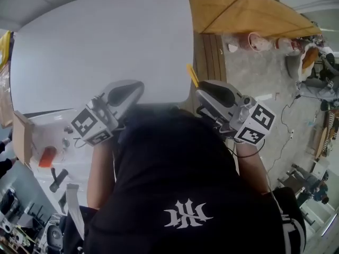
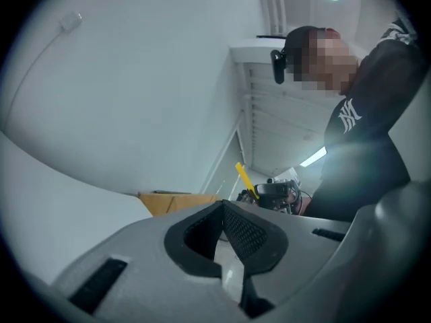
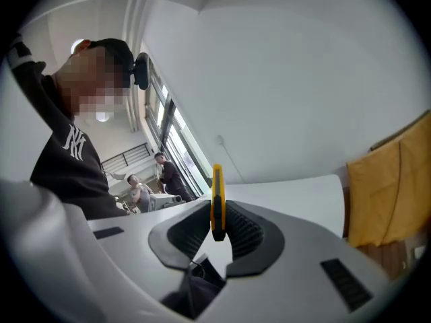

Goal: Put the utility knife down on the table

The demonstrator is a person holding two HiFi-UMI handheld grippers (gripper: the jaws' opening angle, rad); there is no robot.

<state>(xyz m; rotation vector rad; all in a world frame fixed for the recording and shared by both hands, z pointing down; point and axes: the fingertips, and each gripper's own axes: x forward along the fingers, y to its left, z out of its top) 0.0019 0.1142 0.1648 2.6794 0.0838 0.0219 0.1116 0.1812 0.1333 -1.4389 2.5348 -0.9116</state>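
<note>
The head view looks steeply down over the person's dark shirt [image 1: 180,184] onto the white surface [image 1: 100,46]. The left gripper view and right gripper view sit close behind their own jaws, tilted upward and inward; both share that surface's edge.

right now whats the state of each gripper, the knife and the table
left gripper: shut, nothing between its jaws
right gripper: shut on the knife
knife: yellow, held upright in the air, not yet set down; blade cannot be made out
table: white top, knife not on it
</note>
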